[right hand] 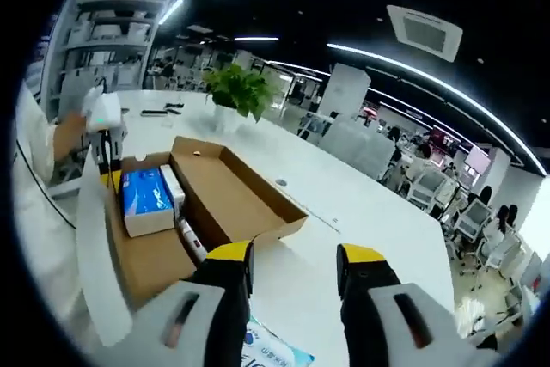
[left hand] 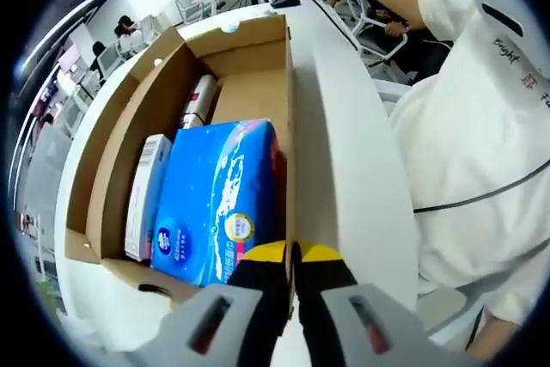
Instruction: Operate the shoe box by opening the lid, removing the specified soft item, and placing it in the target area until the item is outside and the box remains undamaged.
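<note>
The shoe box (left hand: 249, 66) stands open at the top, so entry from above is free. Inside, a blue tissue pack (left hand: 219, 199) fills the near half at 6 o'clock, a white carton (left hand: 144, 195) wedged at 9. The far end at 12 lies bare. The left gripper (left hand: 292, 255) pinches the right wall.

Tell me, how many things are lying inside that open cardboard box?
3 that I can see: a blue soft pack nearest the left gripper, a slim white box beside it, and a white tube behind. More may be hidden underneath.
</note>
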Available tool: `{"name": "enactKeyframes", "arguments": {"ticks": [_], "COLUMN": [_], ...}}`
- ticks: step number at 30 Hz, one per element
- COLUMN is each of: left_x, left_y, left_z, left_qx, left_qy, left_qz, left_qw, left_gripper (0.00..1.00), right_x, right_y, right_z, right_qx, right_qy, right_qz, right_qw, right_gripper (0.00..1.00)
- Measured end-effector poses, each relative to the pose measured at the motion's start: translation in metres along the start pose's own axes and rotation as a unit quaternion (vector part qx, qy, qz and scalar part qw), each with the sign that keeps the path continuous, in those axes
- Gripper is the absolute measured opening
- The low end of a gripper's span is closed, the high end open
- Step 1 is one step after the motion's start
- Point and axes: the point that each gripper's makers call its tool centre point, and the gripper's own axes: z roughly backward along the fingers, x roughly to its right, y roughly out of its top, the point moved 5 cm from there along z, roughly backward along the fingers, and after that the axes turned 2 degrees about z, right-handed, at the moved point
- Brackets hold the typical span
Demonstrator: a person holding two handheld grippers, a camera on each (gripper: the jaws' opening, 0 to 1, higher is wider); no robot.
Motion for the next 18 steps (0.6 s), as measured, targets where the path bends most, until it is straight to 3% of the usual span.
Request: {"name": "enactKeyframes", "arguments": {"ticks": [3, 6, 9, 11, 12, 15, 18], "left_x": [0.000, 0.000, 0.000, 0.000, 0.000, 0.001, 0.003], "left_y": [0.000, 0.000, 0.000, 0.000, 0.000, 0.000, -0.001], "left_z": [0.000, 0.000, 0.000, -0.001, -0.001, -0.001, -0.001], "left_qx": [-0.004, -0.005, 0.000, -0.003, -0.005, -0.004, -0.008], "left_qy": [-0.004, -0.004, -0.001, -0.003, -0.003, 0.000, 0.012], "left_qz": [0.005, 0.006, 0.004, 0.005, 0.005, 0.001, -0.011], "left_qw": [1.0000, 1.0000, 1.0000, 1.0000, 1.0000, 1.0000, 0.9998], "left_gripper": [0.02, 0.02, 0.02, 0.02, 0.02, 0.02, 0.03], "right_x": [0.003, 0.001, 0.000, 0.004, 0.002, 0.000, -0.002], "right_y": [-0.006, -0.009, -0.013, -0.018, -0.018, -0.016, -0.018], "right_z": [0.004, 0.016, 0.027, 0.034, 0.035, 0.041, 0.049], "right_qx": [0.019, 0.064, 0.080, 0.067, 0.072, 0.108, 0.146], "right_qy": [-0.017, -0.032, -0.055, -0.082, -0.079, -0.082, -0.097], "right_qz": [-0.046, -0.097, -0.094, -0.091, -0.091, -0.120, -0.147], "right_qw": [0.9986, 0.9927, 0.9909, 0.9902, 0.9901, 0.9834, 0.9734], "right_gripper": [0.48, 0.52, 0.51, 0.51, 0.53, 0.72, 0.65]}}
